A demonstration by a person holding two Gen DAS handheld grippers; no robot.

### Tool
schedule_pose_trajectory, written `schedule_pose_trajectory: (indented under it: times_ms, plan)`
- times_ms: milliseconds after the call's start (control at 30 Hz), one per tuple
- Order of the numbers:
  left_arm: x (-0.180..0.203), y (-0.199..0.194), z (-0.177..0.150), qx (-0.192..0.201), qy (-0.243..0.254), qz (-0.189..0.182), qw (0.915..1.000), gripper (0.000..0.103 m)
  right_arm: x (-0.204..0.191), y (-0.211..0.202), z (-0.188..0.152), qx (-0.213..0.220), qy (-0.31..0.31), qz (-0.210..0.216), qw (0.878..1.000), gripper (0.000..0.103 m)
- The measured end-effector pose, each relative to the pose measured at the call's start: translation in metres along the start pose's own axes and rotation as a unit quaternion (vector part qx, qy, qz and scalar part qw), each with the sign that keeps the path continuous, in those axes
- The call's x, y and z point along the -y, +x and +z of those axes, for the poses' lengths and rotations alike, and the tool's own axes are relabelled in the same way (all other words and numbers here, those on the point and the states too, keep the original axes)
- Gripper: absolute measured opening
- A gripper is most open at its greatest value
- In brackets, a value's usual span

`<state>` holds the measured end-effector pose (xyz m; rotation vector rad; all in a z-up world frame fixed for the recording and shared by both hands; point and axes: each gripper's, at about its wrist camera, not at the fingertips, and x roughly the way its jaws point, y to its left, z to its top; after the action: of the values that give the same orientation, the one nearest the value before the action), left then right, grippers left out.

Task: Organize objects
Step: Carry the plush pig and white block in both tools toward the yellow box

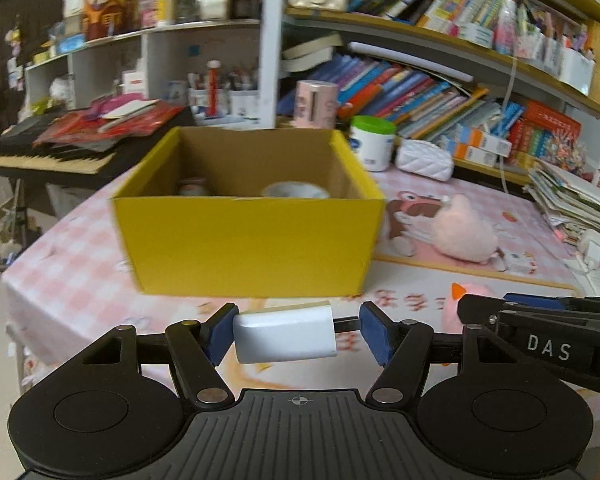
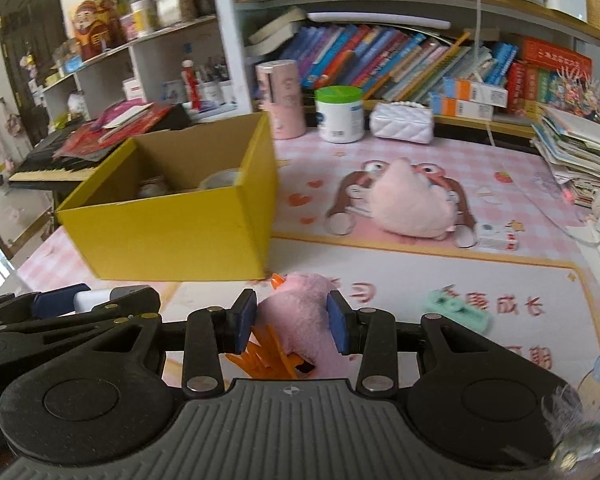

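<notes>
Far left, beyond the table [image 1: 72, 256]: a keyboard [image 1: 52, 156] piled w/ red packets. Next, the yellow box [image 1: 248, 240] sits open on the pink check cloth; inside already are a small jar-like item [image 1: 194, 188] and a white roll, prob. tape [image 1: 294, 191], so part of the sorting looks done. Left claw [image 1: 298, 334] is just short of the box, low in front of it, w/ a white block [image 1: 286, 334] between its blue pads; it touches the left pad, a gap shows at the right one, so can't tell if it's truly clamped. Right claw [image 2: 292, 322] is beside it, pads squeezed onto a pink plush w/ orange feet [image 2: 296, 320]. Both loads still outside the box, not yet dropped. Further right, still loose on the table: bigger pink plush [image 2: 410, 204], small red-white box [image 2: 498, 238], green item [image 2: 460, 306]. Judging by that, roughly midway.
</notes>
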<state>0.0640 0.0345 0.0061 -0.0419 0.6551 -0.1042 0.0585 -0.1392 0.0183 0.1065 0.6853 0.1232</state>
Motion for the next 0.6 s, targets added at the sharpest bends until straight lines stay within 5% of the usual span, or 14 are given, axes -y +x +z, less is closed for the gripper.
schedule_pose_trajectory:
  times_ms: [600]
  plan:
    - [-0.084, -0.050, -0.032, 0.005, -0.015, 0.028, 0.9995, 0.066, -0.099, -0.019, -0.042, -0.004, -0.017, 0.027, 0.999, 0.036]
